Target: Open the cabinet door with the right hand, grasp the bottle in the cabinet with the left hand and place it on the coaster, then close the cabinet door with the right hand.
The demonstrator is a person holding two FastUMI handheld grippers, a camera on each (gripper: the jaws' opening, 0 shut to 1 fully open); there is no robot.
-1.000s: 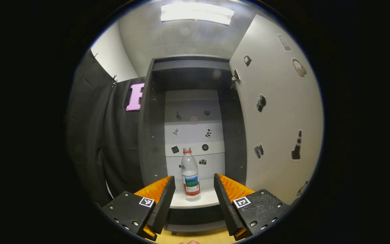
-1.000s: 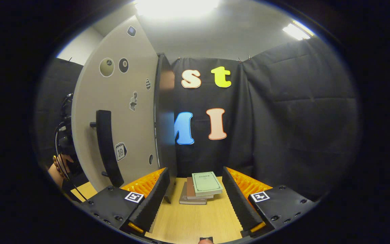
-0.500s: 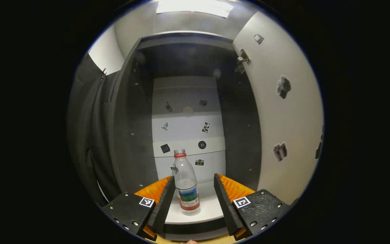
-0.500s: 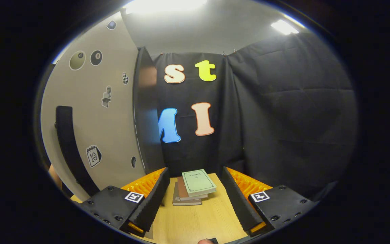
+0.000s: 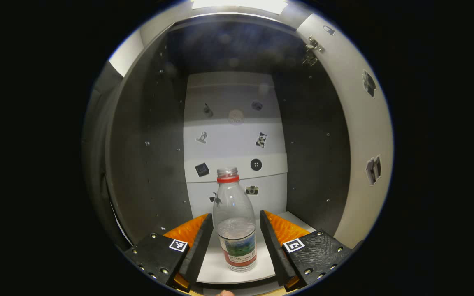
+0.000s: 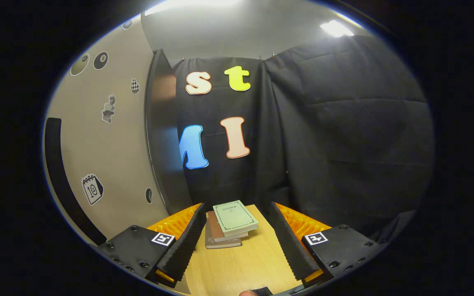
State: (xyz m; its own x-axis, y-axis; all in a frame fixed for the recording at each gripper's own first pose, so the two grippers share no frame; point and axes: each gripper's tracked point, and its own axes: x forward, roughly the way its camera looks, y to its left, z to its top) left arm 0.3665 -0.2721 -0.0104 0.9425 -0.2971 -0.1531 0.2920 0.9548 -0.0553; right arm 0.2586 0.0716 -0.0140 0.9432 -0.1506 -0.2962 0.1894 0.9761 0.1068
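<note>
My left hand-held gripper (image 5: 233, 240) is released, its ridged fingers flanking the bottle (image 5: 235, 224) without pressing it. The bottle is clear, ribless plastic with a red neck ring, no cap and a coloured label; it stands upright on the cabinet's (image 5: 146, 144) smooth white shelf (image 5: 212, 267). The pale cabinet door (image 5: 360, 135) stands open at right. My right hand-held gripper (image 6: 237, 242) is released over the wood-grain table (image 6: 241, 267), near a stack of books (image 6: 226, 224).
</note>
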